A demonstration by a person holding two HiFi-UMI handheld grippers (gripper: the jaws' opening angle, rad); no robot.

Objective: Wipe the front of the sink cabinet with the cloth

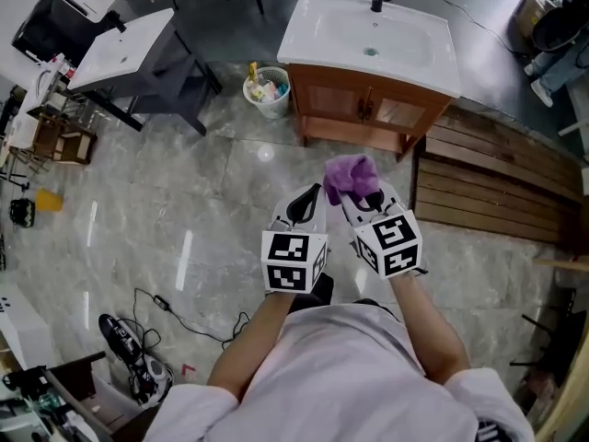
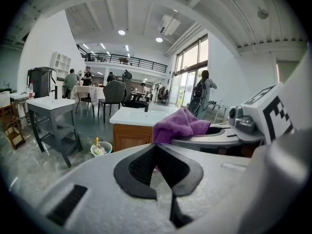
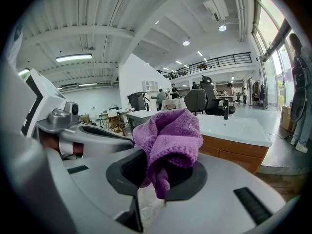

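A wooden sink cabinet (image 1: 368, 109) with a white basin top (image 1: 368, 40) stands ahead on the floor, its front (image 3: 234, 152) facing me. My right gripper (image 1: 354, 196) is shut on a bunched purple cloth (image 1: 352, 177), which bulges above the jaws in the right gripper view (image 3: 170, 140). It is held in the air short of the cabinet. My left gripper (image 1: 306, 205) hangs beside it, shut and empty; the cloth (image 2: 180, 126) shows just to its right there.
A small white bin (image 1: 268, 89) of bottles sits left of the cabinet. A second sink stand (image 1: 129, 53) is further left. Wooden slats (image 1: 497, 178) lie on the floor to the right. A cable and gear (image 1: 138, 339) are at the near left.
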